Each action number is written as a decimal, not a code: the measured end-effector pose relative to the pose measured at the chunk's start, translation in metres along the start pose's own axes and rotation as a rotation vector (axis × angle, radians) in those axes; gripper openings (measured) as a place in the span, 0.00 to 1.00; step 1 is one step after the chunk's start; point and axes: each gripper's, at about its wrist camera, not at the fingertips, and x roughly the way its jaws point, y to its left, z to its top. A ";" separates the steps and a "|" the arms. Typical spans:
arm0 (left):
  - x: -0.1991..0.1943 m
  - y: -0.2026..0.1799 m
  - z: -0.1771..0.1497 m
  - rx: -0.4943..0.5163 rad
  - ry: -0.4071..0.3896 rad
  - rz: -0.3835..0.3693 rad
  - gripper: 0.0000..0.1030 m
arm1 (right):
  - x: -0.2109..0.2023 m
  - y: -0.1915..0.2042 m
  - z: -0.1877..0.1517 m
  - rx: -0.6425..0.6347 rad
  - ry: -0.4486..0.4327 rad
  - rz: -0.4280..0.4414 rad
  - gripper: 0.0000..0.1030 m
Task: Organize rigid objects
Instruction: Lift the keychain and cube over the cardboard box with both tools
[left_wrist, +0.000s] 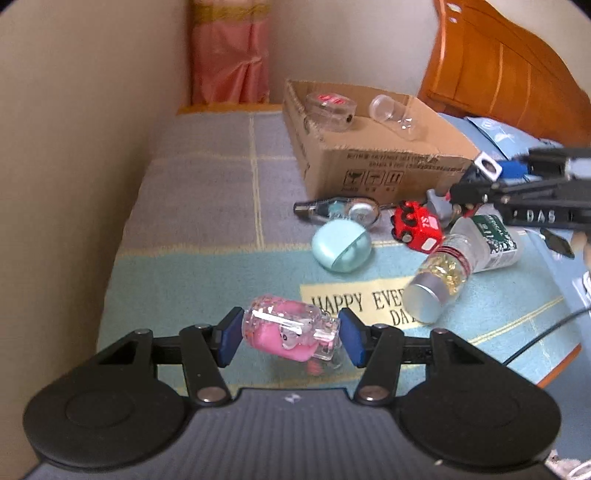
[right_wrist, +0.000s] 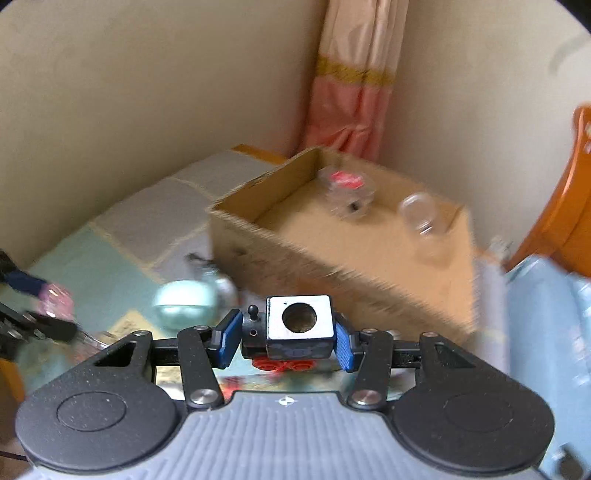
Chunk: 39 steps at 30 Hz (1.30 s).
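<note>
Left wrist view: left gripper (left_wrist: 291, 338) pinches pink charm bottle (left_wrist: 291, 334) above mat's near edge; right gripper (right_wrist: 283, 338) clamps cube toy (right_wrist: 299, 326) nr cardboard box (right_wrist: 332, 258). Risk: slick bottle could slip w/ end-on hold.

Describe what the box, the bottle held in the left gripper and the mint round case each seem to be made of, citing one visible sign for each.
Box: corrugated cardboard, matt brown, with printed marks and raw-cut rims.
Bottle in the left gripper: probably clear hard plastic, possibly glass; glossy highlights, pink contents show through.
Mint round case: likely moulded plastic, smooth satin sheen, with a seam around it.
</note>
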 end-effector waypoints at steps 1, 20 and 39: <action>-0.001 -0.001 0.004 0.009 0.003 -0.007 0.53 | -0.001 -0.004 0.003 0.004 0.003 0.004 0.54; -0.029 -0.050 0.142 0.242 -0.149 -0.032 0.52 | 0.029 -0.089 0.057 0.063 0.058 0.009 0.55; 0.041 -0.078 0.211 0.285 -0.103 -0.048 0.52 | 0.029 -0.109 0.052 0.065 0.061 -0.043 1.00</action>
